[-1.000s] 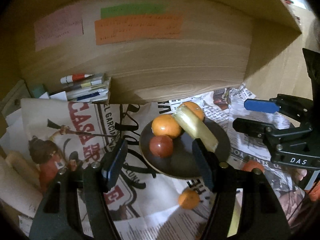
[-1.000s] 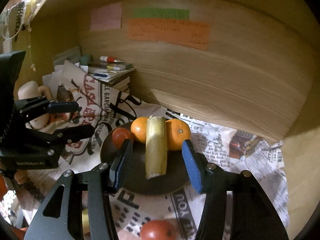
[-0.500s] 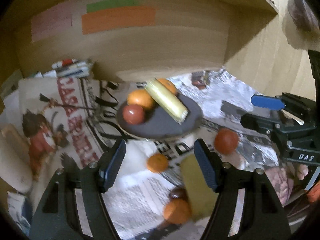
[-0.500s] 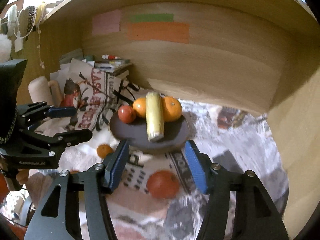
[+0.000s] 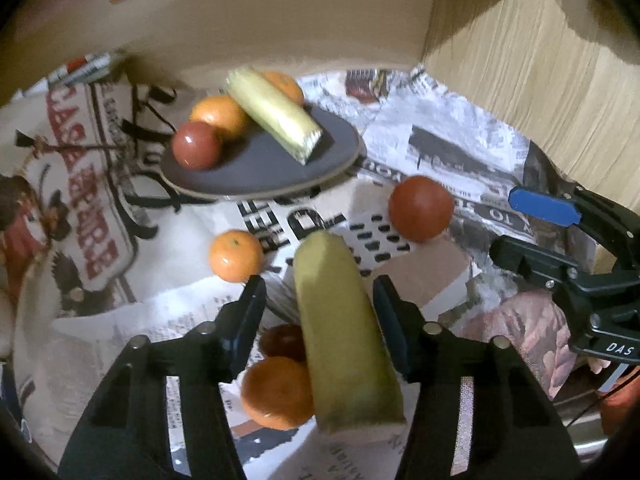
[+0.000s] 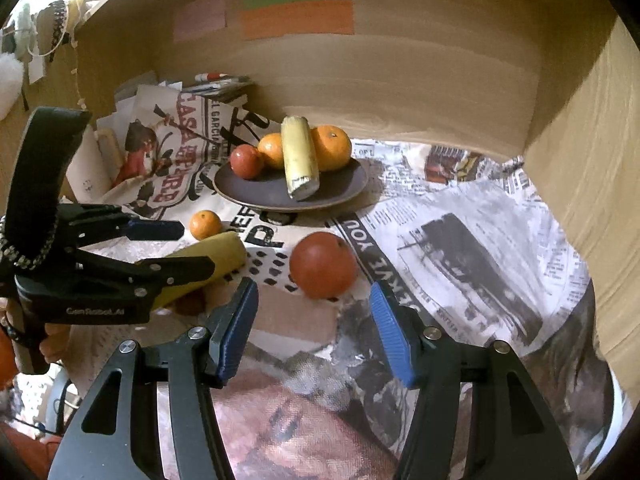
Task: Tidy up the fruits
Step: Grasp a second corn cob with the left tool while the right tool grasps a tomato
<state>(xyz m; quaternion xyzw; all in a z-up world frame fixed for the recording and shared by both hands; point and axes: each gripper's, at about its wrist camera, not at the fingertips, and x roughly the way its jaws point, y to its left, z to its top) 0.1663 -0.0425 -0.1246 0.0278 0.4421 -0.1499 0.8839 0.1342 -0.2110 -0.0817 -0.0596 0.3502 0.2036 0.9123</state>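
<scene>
A dark plate (image 5: 260,168) (image 6: 340,192) holds a yellow banana piece (image 5: 276,114) (image 6: 298,156), two oranges (image 5: 218,114) (image 6: 332,148) and a small red fruit (image 5: 196,145) (image 6: 246,161). On the newspaper lie a second banana piece (image 5: 344,340) (image 6: 228,254), a red fruit (image 5: 420,208) (image 6: 322,264), a small orange (image 5: 236,256) (image 6: 205,224), another orange (image 5: 276,392) and a dark red fruit (image 5: 282,342). My left gripper (image 5: 320,300) is open, with the second banana piece between its fingers, apart from them. My right gripper (image 6: 314,308) is open, just short of the red fruit.
Newspaper (image 6: 460,240) covers the desk. Wooden walls (image 6: 400,80) close the back and right side (image 6: 592,160). A stack of books and papers (image 6: 220,82) and a printed bag (image 6: 168,152) stand at the back left. Coloured notes (image 6: 296,18) hang on the back wall.
Both grippers have pulled back from the plate towards the near edge and tilted down. The left now straddles the loose banana piece; the right faces the red fruit.
</scene>
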